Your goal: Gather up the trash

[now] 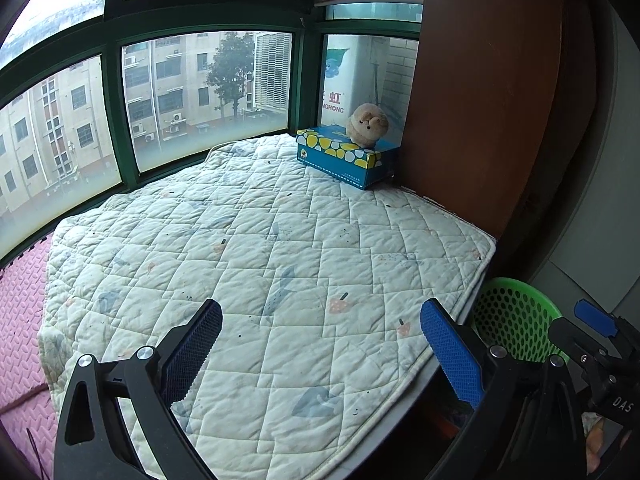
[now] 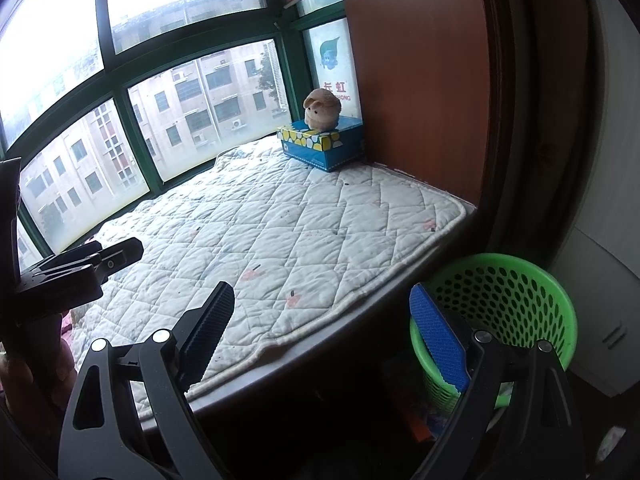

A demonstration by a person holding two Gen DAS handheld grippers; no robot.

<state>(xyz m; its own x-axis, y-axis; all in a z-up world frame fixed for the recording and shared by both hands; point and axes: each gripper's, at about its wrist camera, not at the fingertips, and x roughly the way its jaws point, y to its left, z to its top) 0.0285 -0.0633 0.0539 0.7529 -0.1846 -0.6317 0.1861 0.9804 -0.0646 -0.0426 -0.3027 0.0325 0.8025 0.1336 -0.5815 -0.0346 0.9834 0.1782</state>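
Observation:
A green perforated waste basket [image 2: 508, 304] stands on the floor at the right, below the edge of the window seat; the left wrist view shows the basket [image 1: 514, 316] too. My left gripper [image 1: 320, 344] hangs open over the near part of the white quilted pad [image 1: 248, 248], nothing between its blue pads. My right gripper [image 2: 324, 332] is open as well, its right finger [image 2: 440, 340] in front of the basket's rim. No loose trash shows on the pad [image 2: 280, 216].
A blue and yellow tissue box [image 1: 346, 156] with a beige plush toy [image 1: 367, 124] on top sits at the far corner of the pad, against a brown wooden panel [image 1: 480, 100]. Green-framed windows run behind. Pink foam mat [image 1: 20, 320] lies at the left.

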